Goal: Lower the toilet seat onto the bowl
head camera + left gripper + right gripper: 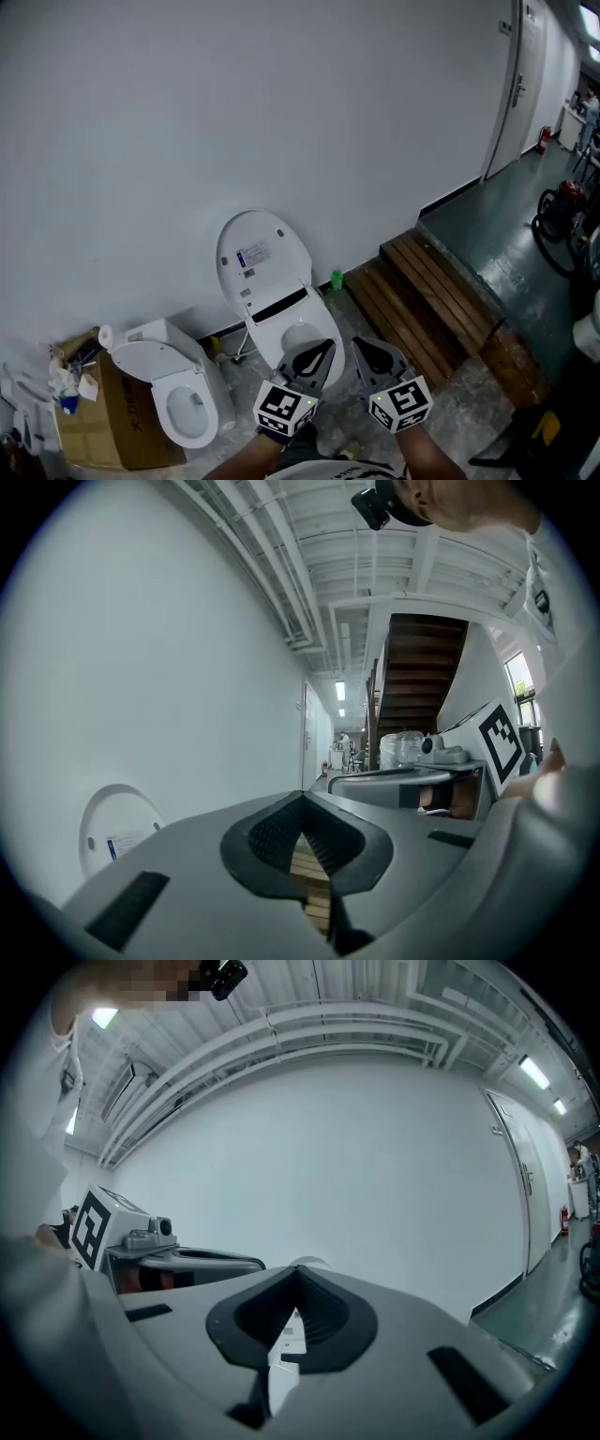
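Toilet seat (263, 258), centre frame, upright against the wall above its bowl (277, 337), not yet lowered; left tool (323, 349) and right tool (361, 347), lower centre, both pressed together, empty, short of it, probably readying a reach.

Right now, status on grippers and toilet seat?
Left gripper, right gripper shut, empty, in front of toilet. Seat upright against wall, untouched. Second toilet at left, apart.

Even light falls from ceiling strip lights (534, 1072); fisheye gripper views bend edges and blacken corners.
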Action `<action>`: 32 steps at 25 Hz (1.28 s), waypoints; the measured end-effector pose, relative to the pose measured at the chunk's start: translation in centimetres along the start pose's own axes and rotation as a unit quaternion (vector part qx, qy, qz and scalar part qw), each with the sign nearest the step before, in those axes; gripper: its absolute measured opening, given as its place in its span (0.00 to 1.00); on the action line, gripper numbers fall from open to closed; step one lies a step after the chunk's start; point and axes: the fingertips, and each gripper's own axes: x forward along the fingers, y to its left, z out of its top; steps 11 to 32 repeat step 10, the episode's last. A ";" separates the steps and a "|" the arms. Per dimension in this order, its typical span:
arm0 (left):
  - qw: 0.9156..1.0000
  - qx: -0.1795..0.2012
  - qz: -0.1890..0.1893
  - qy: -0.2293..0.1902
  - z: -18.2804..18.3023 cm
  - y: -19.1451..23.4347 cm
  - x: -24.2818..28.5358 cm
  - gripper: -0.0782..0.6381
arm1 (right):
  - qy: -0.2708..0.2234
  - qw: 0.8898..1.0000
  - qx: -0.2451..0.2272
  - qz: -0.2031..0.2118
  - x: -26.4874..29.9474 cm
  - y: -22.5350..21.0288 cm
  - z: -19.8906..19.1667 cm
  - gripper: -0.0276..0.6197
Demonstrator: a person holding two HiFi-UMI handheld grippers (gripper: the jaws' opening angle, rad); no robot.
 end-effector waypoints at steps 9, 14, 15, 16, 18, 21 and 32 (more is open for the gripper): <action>1.000 0.001 0.012 -0.016 0.3 -2.0 -2.8 0.12 | -0.003 1.000 -0.008 0.011 -2.3 2.2 -0.2 0.06; 1.000 0.001 0.012 -0.017 0.2 -2.2 -3.0 0.12 | -0.003 1.000 -0.009 0.011 -2.5 2.4 -0.2 0.06; 1.000 0.001 0.012 -0.017 0.2 -2.2 -3.0 0.12 | -0.003 1.000 -0.009 0.011 -2.5 2.4 -0.2 0.06; 1.000 0.001 0.012 -0.017 0.2 -2.2 -3.0 0.12 | -0.003 1.000 -0.009 0.011 -2.5 2.4 -0.2 0.06; 1.000 0.001 0.012 -0.017 0.2 -2.2 -3.0 0.12 | -0.003 1.000 -0.009 0.011 -2.5 2.4 -0.2 0.06; 1.000 0.001 0.012 -0.017 0.2 -2.2 -3.0 0.12 | -0.003 1.000 -0.009 0.011 -2.5 2.4 -0.2 0.06; 1.000 0.001 0.012 -0.017 0.2 -2.2 -3.0 0.12 | -0.003 1.000 -0.009 0.011 -2.5 2.4 -0.2 0.06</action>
